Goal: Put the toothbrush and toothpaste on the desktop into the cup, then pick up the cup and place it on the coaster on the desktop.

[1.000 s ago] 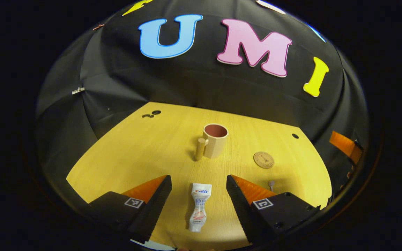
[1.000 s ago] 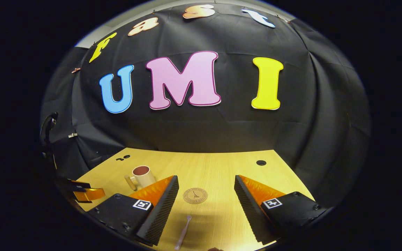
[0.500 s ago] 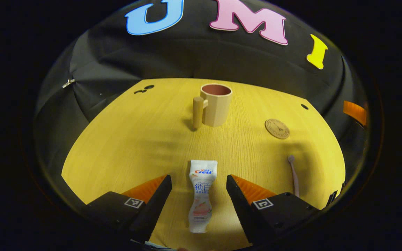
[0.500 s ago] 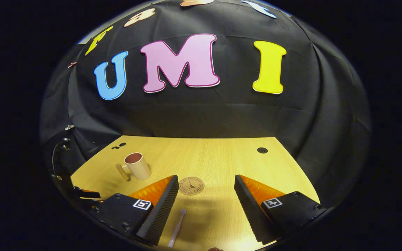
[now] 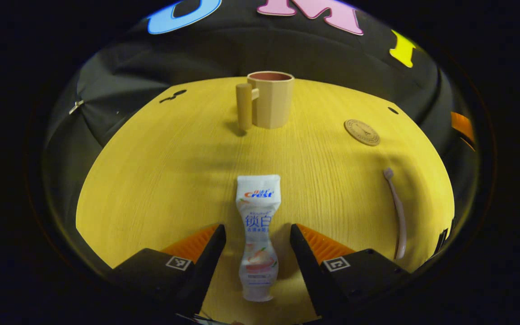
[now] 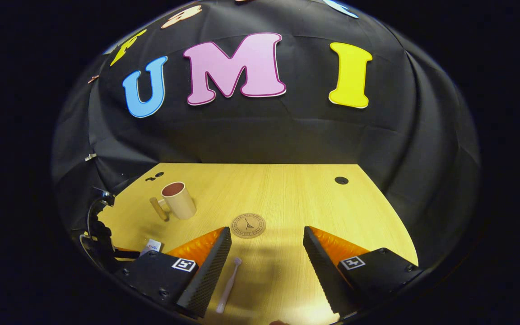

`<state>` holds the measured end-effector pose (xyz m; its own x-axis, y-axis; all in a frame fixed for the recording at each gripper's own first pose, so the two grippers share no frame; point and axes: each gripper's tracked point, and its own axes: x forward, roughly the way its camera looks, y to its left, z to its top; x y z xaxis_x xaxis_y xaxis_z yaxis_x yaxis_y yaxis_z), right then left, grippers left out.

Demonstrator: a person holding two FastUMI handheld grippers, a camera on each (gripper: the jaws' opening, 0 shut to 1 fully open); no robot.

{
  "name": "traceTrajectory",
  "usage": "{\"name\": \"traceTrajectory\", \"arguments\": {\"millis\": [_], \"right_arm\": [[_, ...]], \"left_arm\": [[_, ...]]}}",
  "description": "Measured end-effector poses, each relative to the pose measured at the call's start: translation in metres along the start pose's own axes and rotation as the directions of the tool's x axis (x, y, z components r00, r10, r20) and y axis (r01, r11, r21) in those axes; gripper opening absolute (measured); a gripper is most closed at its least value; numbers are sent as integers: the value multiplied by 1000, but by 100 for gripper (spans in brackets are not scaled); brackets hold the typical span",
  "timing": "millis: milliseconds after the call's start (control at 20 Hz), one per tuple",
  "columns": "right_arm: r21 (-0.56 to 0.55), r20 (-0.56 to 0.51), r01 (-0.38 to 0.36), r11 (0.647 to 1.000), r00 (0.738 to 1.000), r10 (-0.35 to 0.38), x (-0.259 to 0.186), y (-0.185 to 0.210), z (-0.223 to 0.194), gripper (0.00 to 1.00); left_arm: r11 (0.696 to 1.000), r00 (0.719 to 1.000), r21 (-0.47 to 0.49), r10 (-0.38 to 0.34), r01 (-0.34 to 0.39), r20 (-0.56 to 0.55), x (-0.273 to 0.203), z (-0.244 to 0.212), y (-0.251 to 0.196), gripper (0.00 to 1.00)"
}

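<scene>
Staged recording booth, not lived-in home: black cloth wall [image 6: 260, 140] hanging close behind bare wooden desktop [image 6: 287, 189], cable holes showing in desktop, clip pinning cloth left of desktop, few bathroom props sitting out.

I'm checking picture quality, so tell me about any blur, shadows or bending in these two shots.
Left gripper view: the desk bulges from lens distortion, the toothpaste is sharp, and soft shadows fall beside the cup and near the toothbrush. Right gripper view: sharp too, with a broad shadow on the desk around the toothbrush.
</scene>
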<state>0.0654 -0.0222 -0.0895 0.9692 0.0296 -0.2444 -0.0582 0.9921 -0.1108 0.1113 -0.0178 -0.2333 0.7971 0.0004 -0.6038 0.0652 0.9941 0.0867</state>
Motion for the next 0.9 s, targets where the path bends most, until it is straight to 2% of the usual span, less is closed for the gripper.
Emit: {"name": "traceTrajectory", "arguments": {"millis": [200,350,400,500,650,800,900], "right_arm": [[18,-55,22,1000,998,-21,-9,3,-21,99],[12,-111,55,998,992,-53,-19,9,-37,99],[15,-134,65,998,989,-62,-23,12,-43,99],[22,-169,71,997,983,-67,-32,21,-54,99],[1,-206,95,995,974,-93,-39,23,-67,99],[16,-274,98,995,958,-90,-38,30,-87,99],[23,-316,95,995,945,-83,-36,34,-96,98]], "left_arm": [[999,1000,34,-25,25,2,5,1,-5,73],[998,999,56,-35,36,-21,4,0,-4,65],[997,999,60,-38,39,-22,2,0,-3,53],[997,999,62,-47,48,-21,4,1,-3,35],[992,996,92,-80,83,-31,3,1,-3,30],[982,990,122,-144,143,0,3,3,-3,24],[976,981,94,-196,196,-3,-3,-2,-5,22]]}}
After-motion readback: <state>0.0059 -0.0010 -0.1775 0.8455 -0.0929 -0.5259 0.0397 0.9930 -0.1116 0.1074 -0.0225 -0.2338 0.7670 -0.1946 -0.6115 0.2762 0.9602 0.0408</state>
